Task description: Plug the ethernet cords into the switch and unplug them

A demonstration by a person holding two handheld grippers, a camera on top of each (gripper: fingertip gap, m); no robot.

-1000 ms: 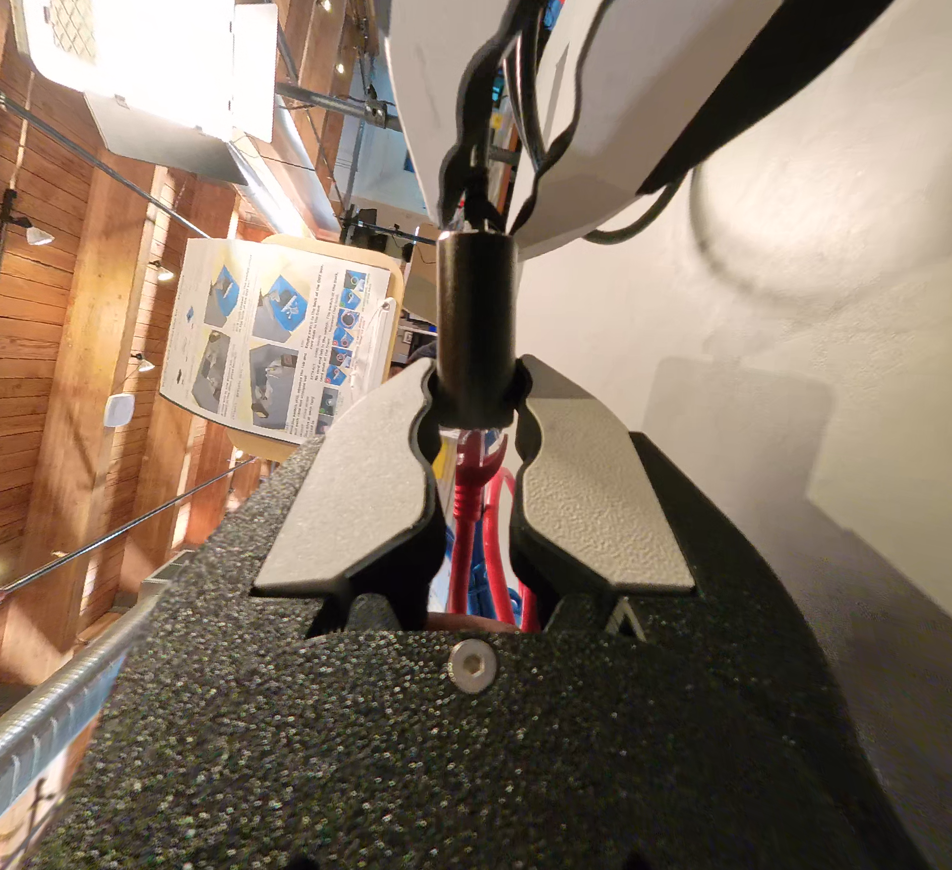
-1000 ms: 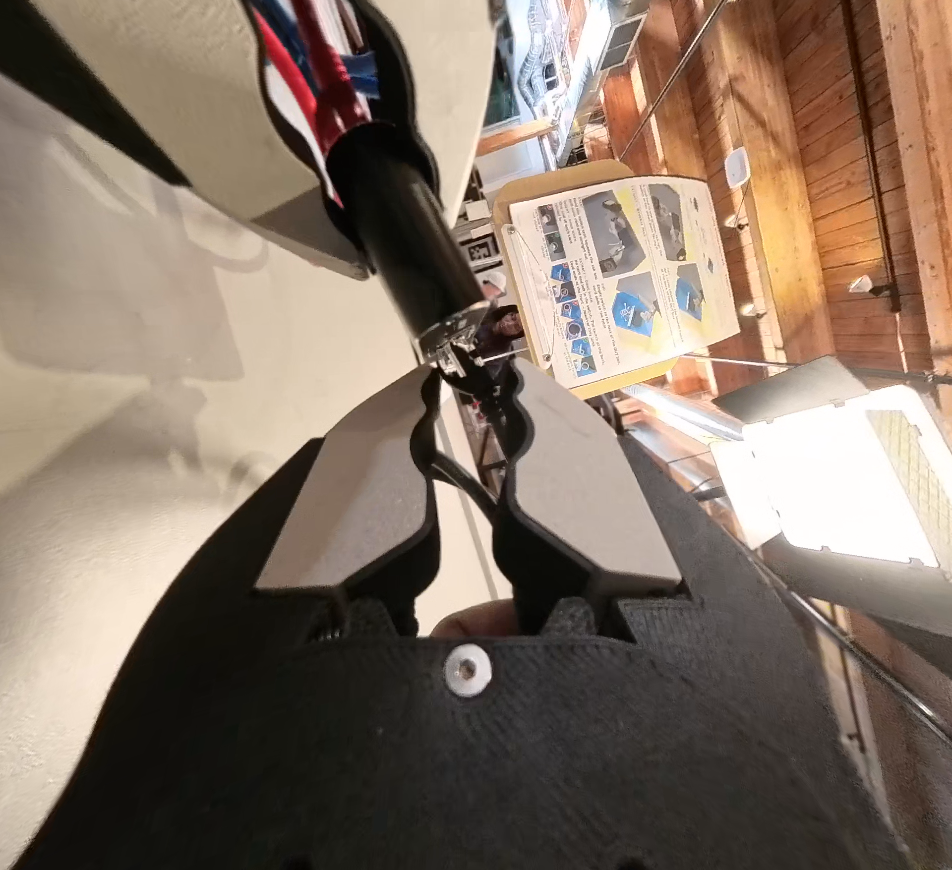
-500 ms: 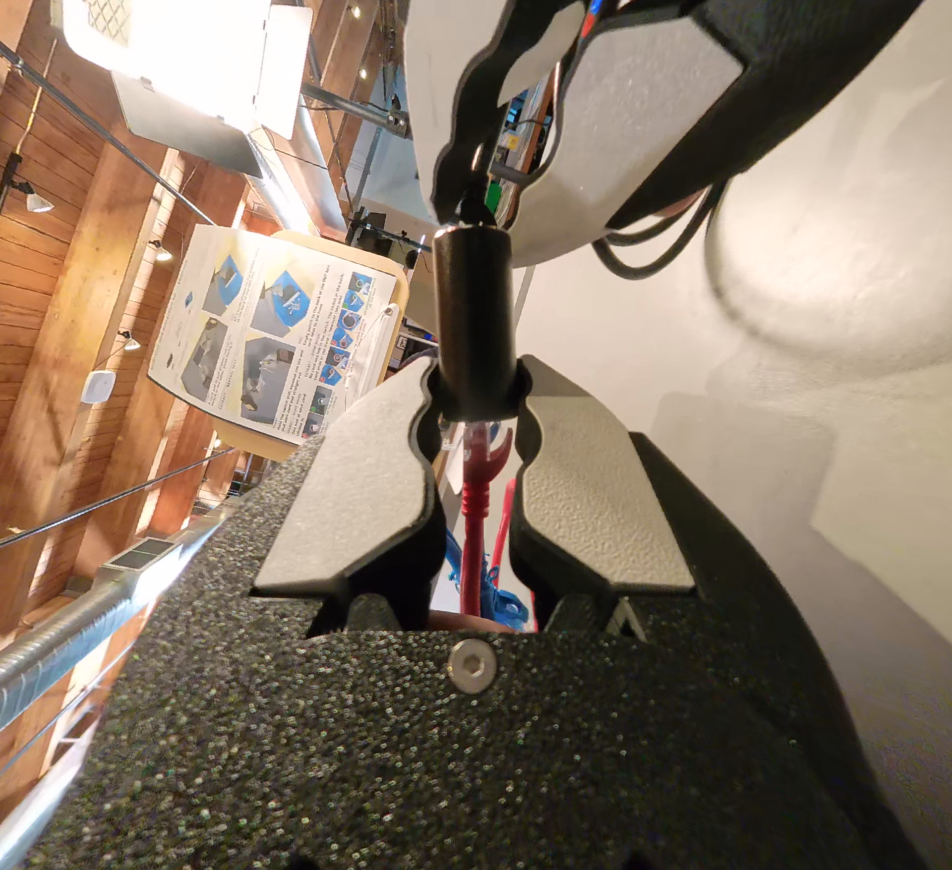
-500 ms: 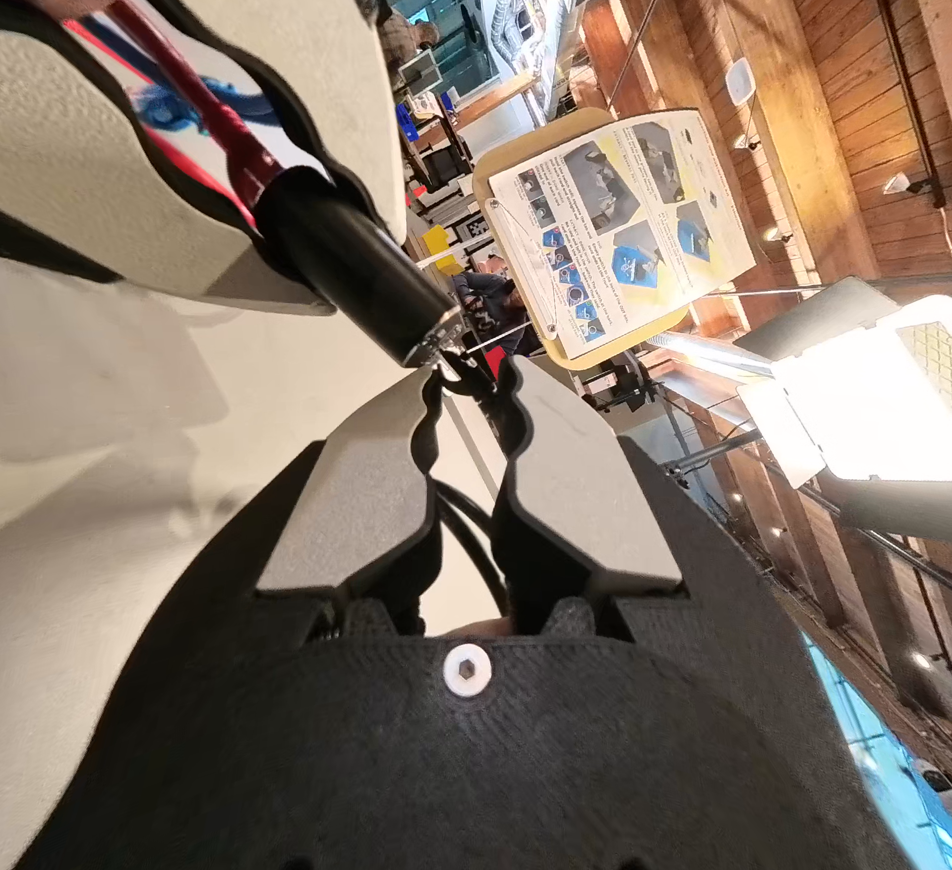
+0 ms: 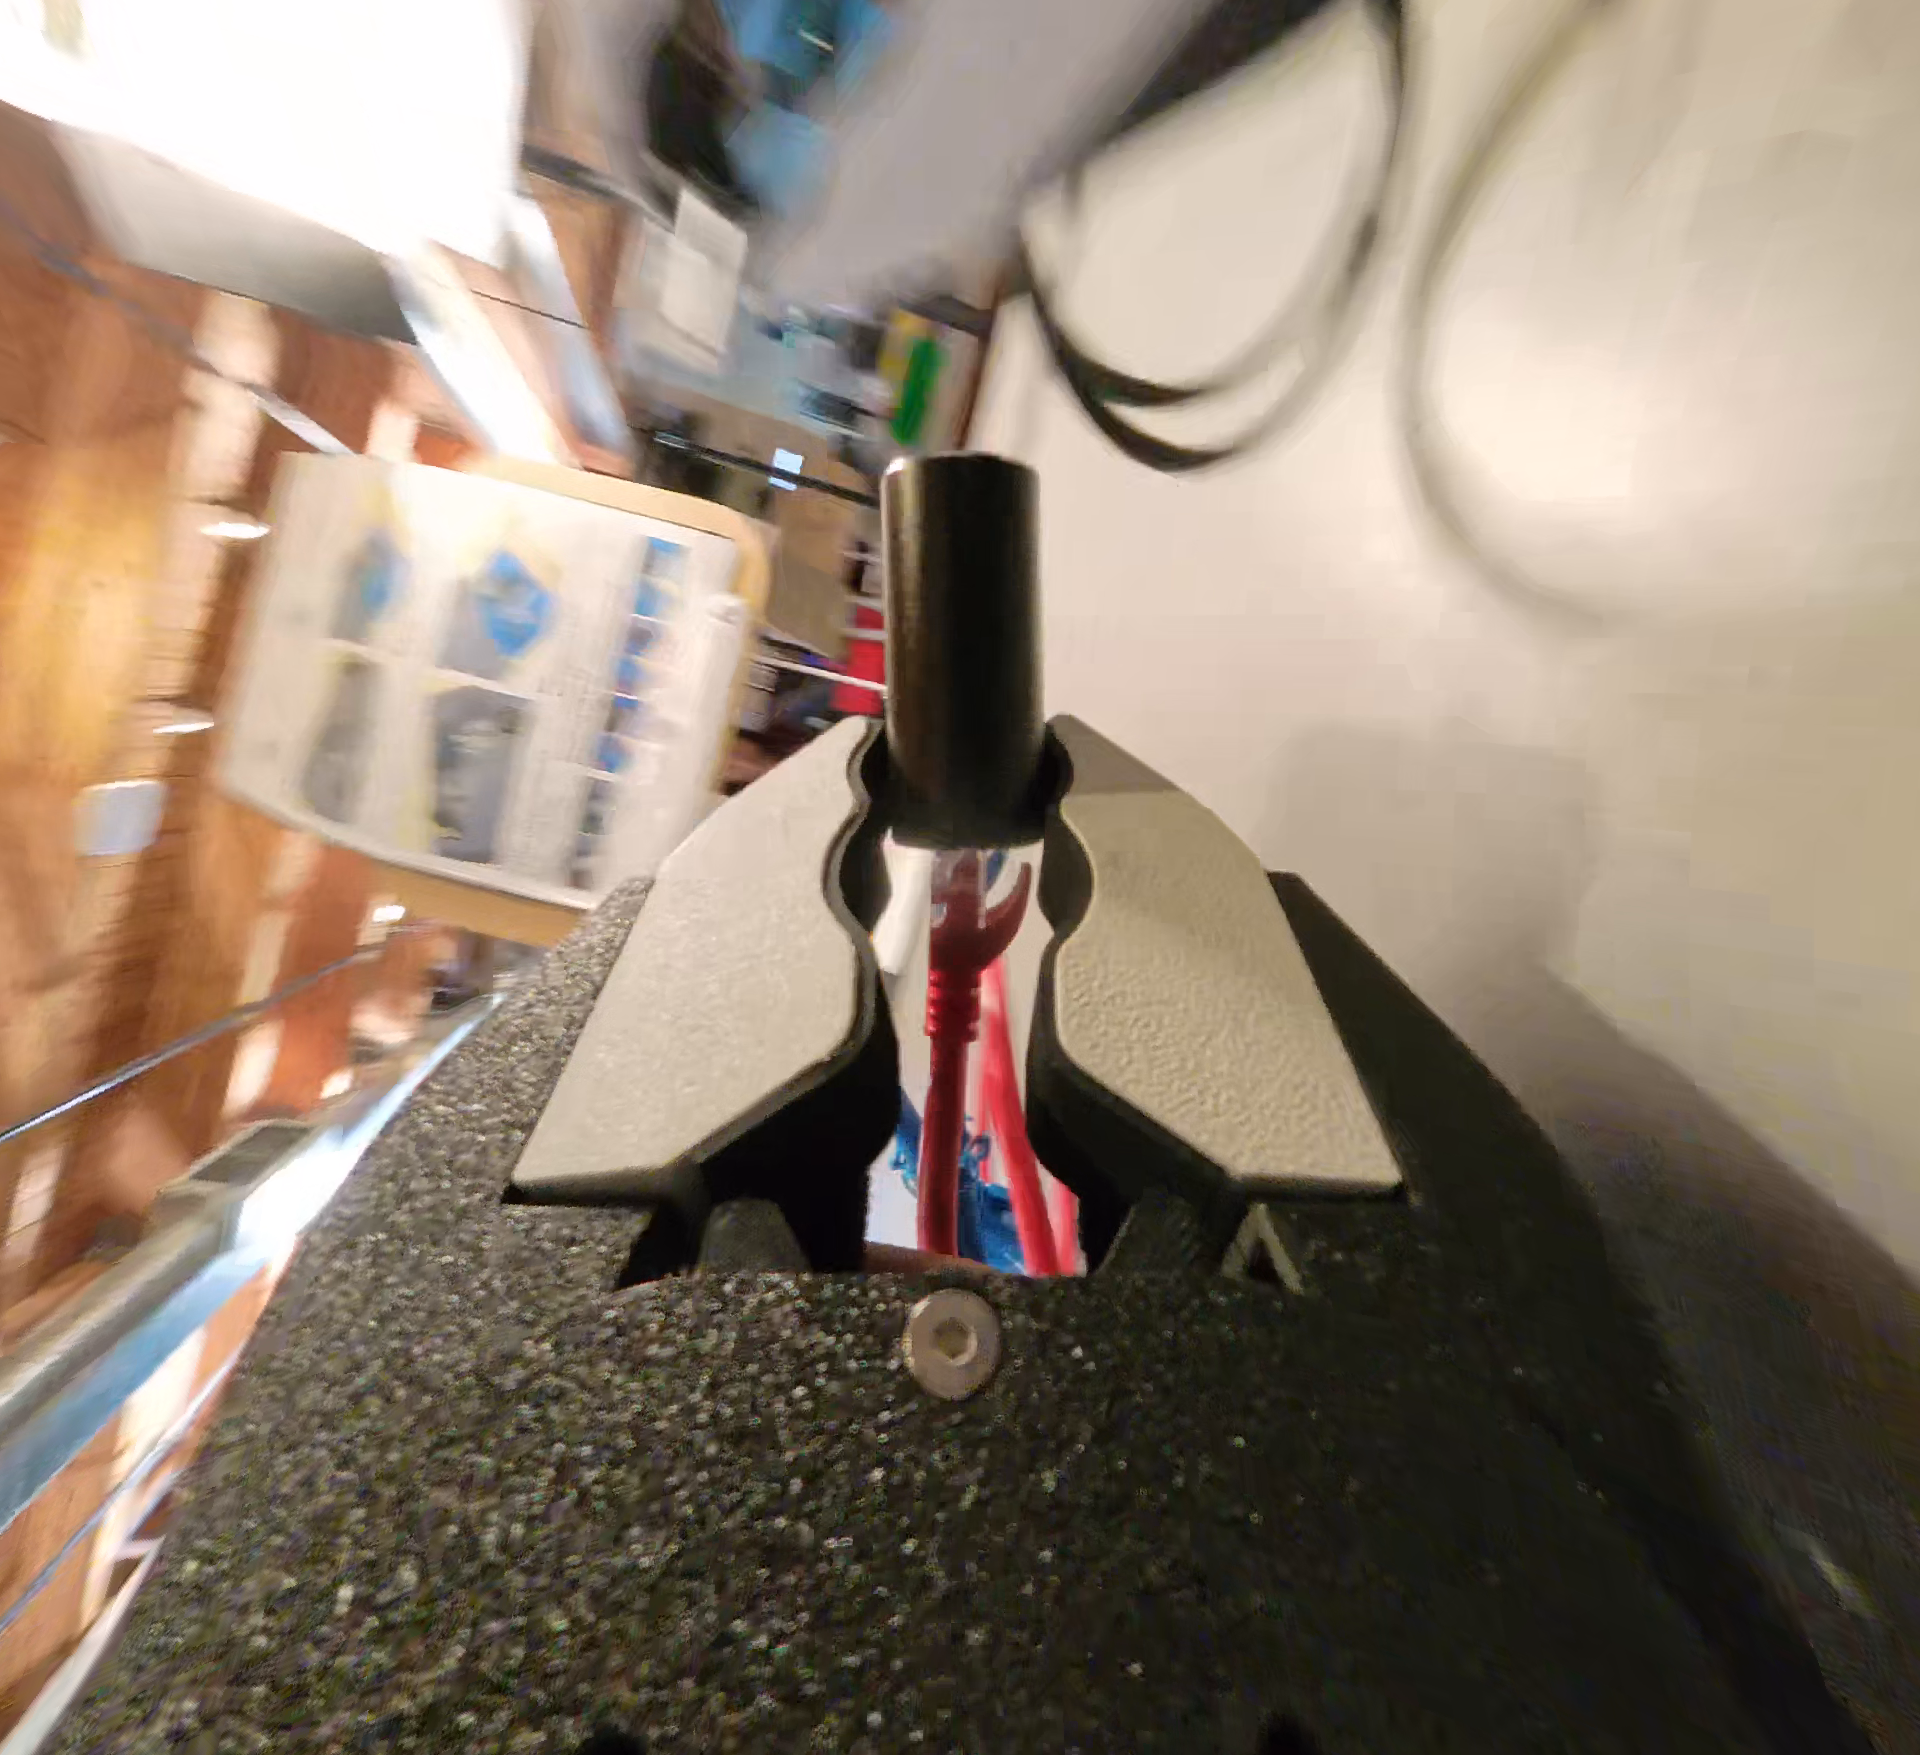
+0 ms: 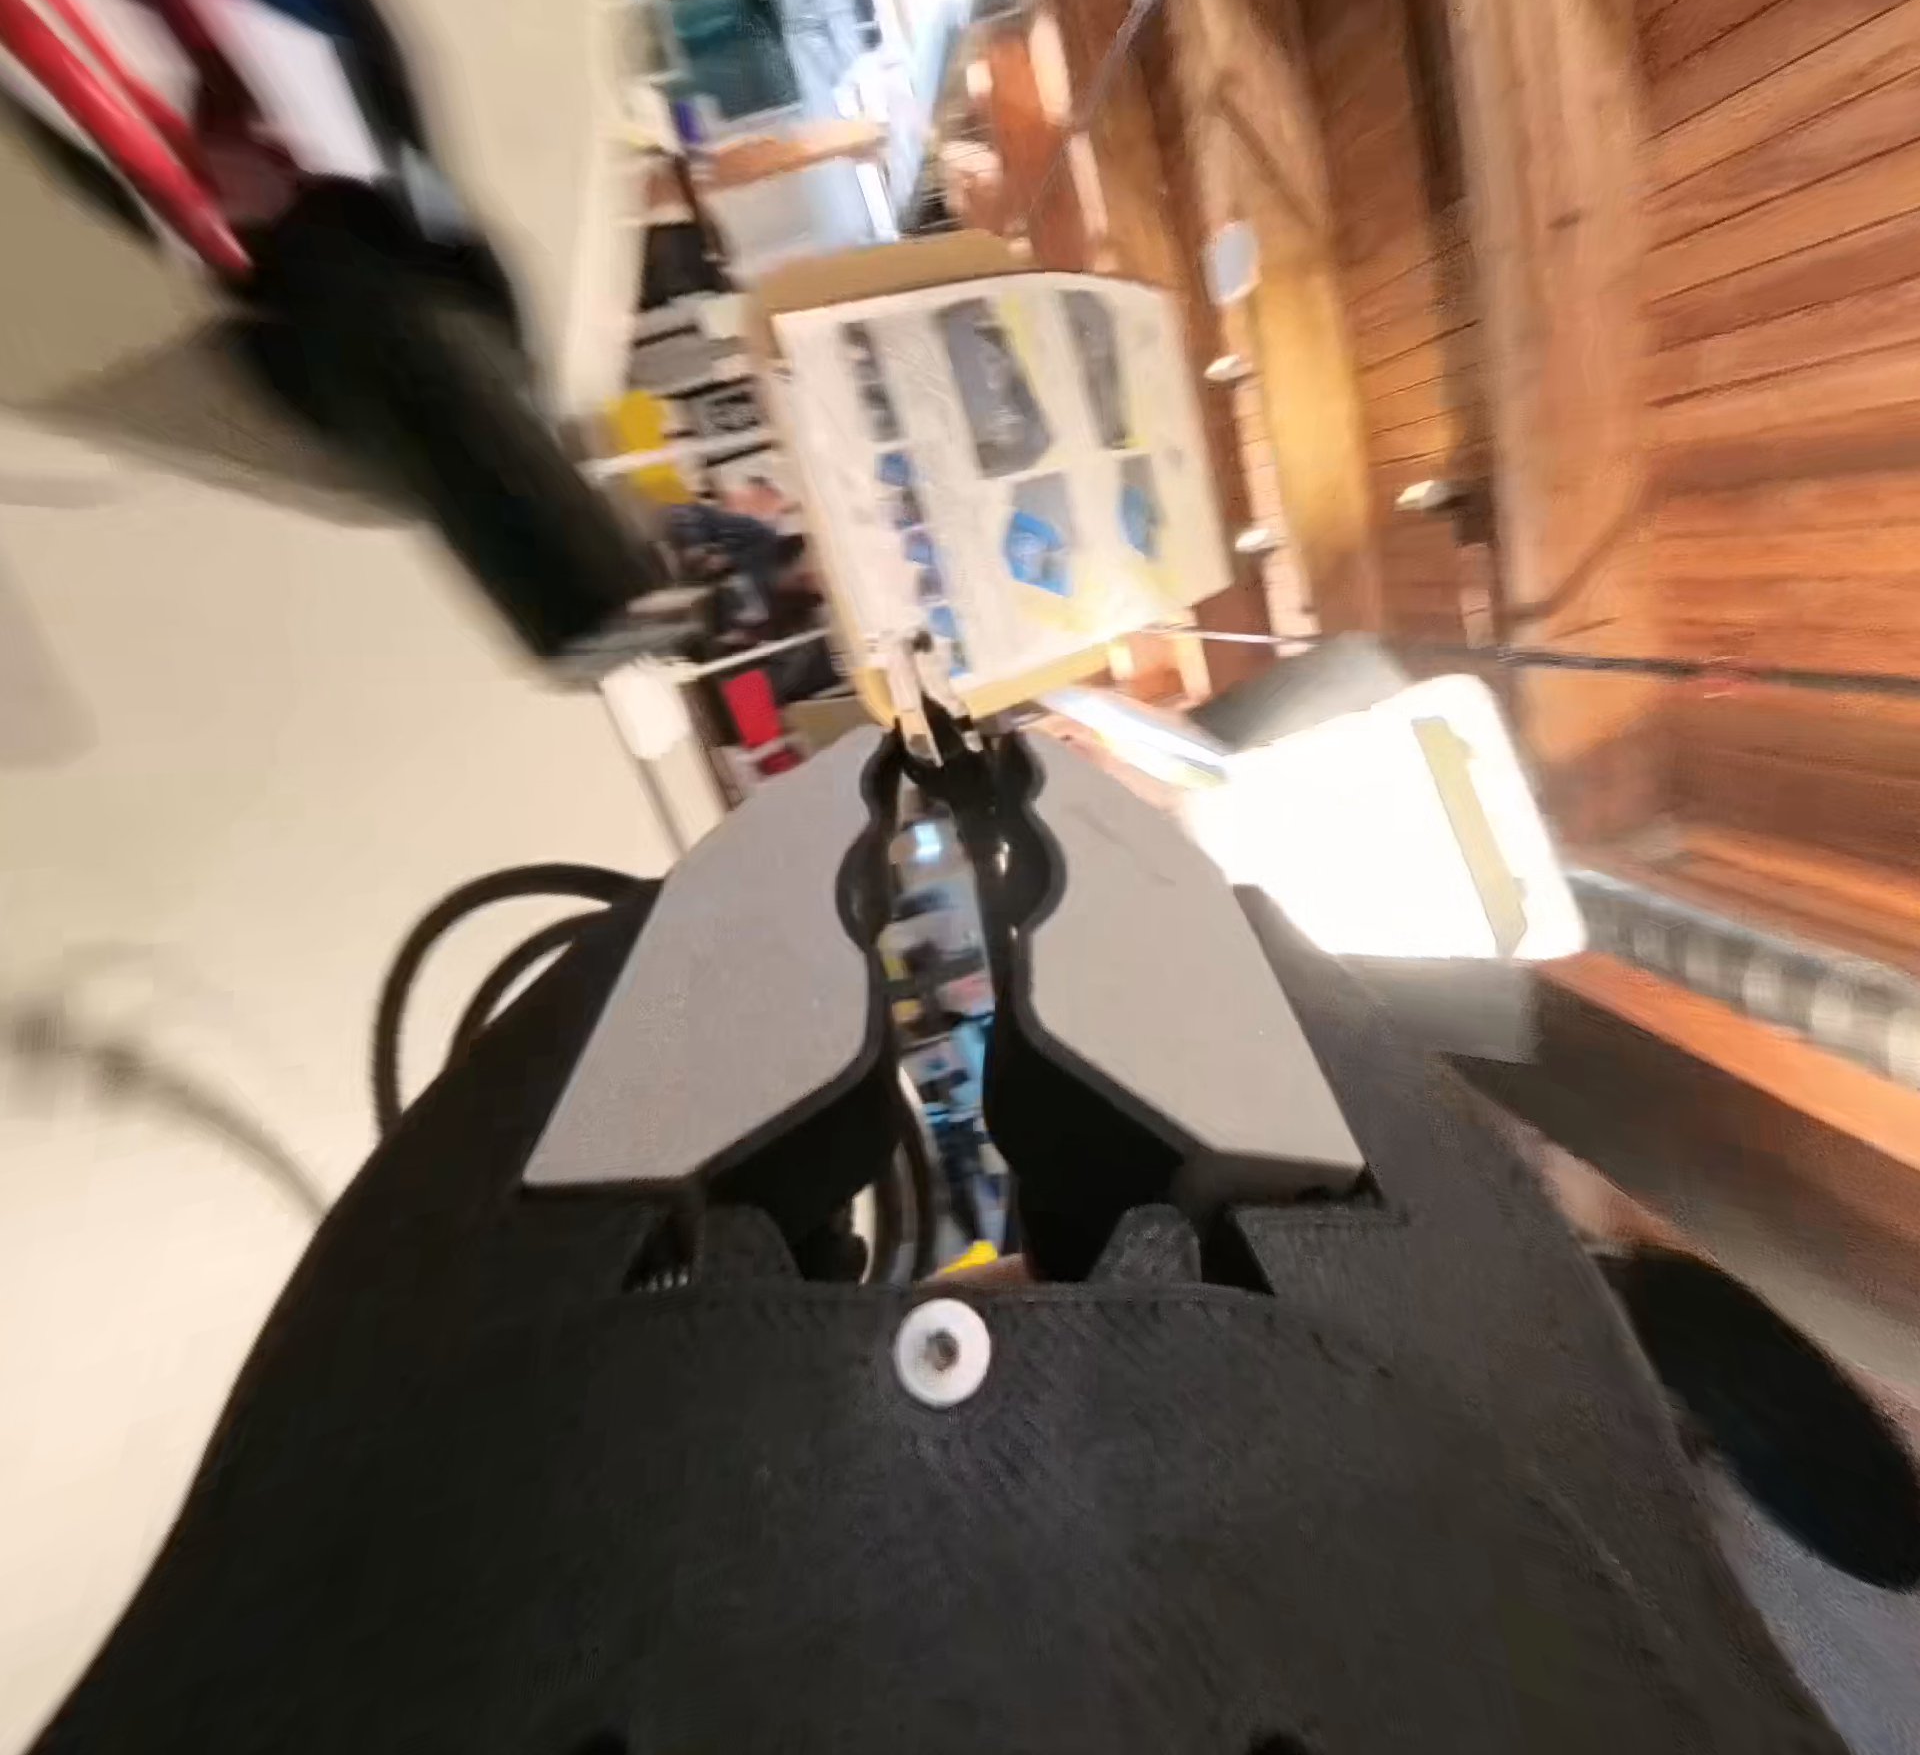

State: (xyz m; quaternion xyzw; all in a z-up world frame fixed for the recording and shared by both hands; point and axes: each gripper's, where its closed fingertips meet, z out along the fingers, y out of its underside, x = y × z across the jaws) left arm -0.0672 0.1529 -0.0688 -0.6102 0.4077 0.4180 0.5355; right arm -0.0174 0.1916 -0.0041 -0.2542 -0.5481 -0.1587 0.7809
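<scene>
Grippers apart: left gripper (image 5: 961,775) clenched a black coupler (image 5: 961,656), right gripper (image 6: 951,755) pinched a black plug (image 6: 935,737) (blurred), whose thin grip could slip.

A printed poster board (image 5: 488,677) stands beside a bright light panel (image 6: 1382,822).

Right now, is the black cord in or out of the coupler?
Out: the black coupler shows a bare top end, and the black cord's plug sits apart.
</scene>
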